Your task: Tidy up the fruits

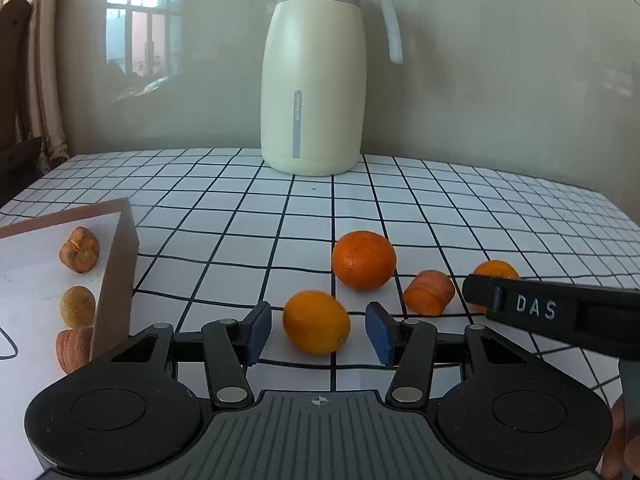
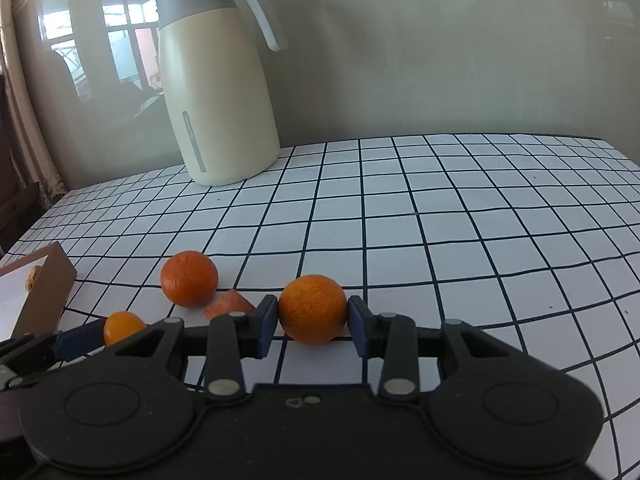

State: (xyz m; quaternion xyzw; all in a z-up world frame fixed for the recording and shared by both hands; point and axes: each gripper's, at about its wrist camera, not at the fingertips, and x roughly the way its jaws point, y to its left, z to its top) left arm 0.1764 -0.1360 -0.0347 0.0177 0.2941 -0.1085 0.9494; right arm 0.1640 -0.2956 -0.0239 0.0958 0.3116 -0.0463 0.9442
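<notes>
My left gripper (image 1: 318, 332) is open around a small yellow-orange fruit (image 1: 316, 322) that rests on the checked tablecloth, with a gap at each blue pad. My right gripper (image 2: 313, 322) is shut on a round orange (image 2: 313, 308), both pads pressing its sides. In the left wrist view one black finger (image 1: 552, 312) of the right gripper covers most of that orange (image 1: 496, 270). Between the grippers lie a larger orange (image 1: 363, 260) and a ridged orange piece (image 1: 429, 293). A brown box (image 1: 116, 280) at the left holds three pieces.
A tall cream thermos jug (image 1: 314, 80) stands at the back by the glossy wall. The box's side wall (image 2: 44, 292) rises just left of my left gripper. The tablecloth (image 2: 460, 240) stretches away to the right. A curtain and dark furniture lie beyond the table's left edge.
</notes>
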